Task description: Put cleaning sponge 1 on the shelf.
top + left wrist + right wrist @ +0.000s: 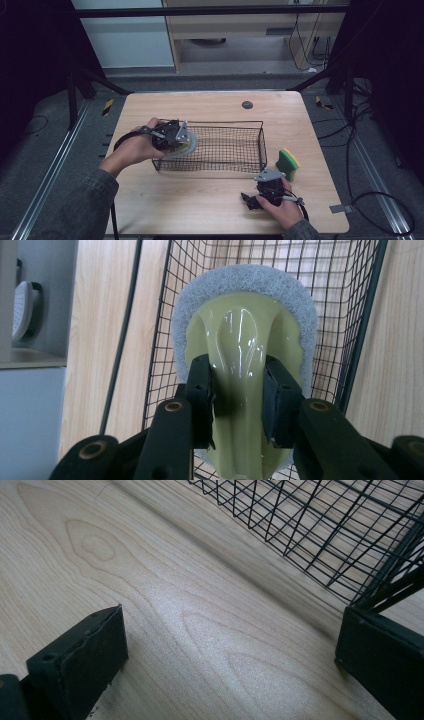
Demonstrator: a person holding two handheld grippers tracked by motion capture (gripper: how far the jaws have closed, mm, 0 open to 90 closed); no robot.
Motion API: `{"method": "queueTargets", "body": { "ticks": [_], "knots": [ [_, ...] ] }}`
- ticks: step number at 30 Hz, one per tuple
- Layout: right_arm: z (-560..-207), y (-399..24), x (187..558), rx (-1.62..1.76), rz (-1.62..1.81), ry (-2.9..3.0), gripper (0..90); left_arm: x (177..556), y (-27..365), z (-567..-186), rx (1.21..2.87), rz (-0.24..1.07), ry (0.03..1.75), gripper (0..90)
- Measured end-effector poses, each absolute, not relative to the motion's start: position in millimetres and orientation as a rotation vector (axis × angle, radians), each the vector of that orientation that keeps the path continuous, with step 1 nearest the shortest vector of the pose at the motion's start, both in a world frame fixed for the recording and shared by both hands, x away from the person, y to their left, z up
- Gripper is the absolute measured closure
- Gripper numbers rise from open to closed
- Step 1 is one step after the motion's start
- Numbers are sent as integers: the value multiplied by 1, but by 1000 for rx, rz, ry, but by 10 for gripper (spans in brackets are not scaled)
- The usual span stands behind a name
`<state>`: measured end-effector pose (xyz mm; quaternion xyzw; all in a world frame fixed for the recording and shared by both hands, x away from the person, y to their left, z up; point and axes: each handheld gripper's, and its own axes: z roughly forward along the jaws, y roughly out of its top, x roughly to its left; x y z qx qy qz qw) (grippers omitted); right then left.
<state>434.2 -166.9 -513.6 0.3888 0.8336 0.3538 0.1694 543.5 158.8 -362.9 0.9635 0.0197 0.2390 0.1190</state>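
Scrubbing pad point(245, 335), pale green handle on a grey-white round pad: clamped by its handle in the left gripper point(239, 395) and held inside the left end of the black wire basket point(235, 145). Basket: placed mid-desk point(210, 200). Right gripper point(230, 650): rested on the desk near the basket's front right corner, jaws spread wide, nothing grasped. Green and yellow sponge point(288, 164): placed on the desk just right of the basket.

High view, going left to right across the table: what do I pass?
Left claw shut on the scrubber pad at the left end of the wire basket → right claw open on the table, in front of the basket → green and yellow sponge.
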Motion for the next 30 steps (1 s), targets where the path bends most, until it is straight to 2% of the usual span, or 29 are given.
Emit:
{"method": "queueTargets", "body": {
  "ticks": [30],
  "knots": [
    [-514, -167, 434, 1106, 1006, 2369, 5, 558, 171, -399, 2839, 574, 156, 689]
  ]
}}
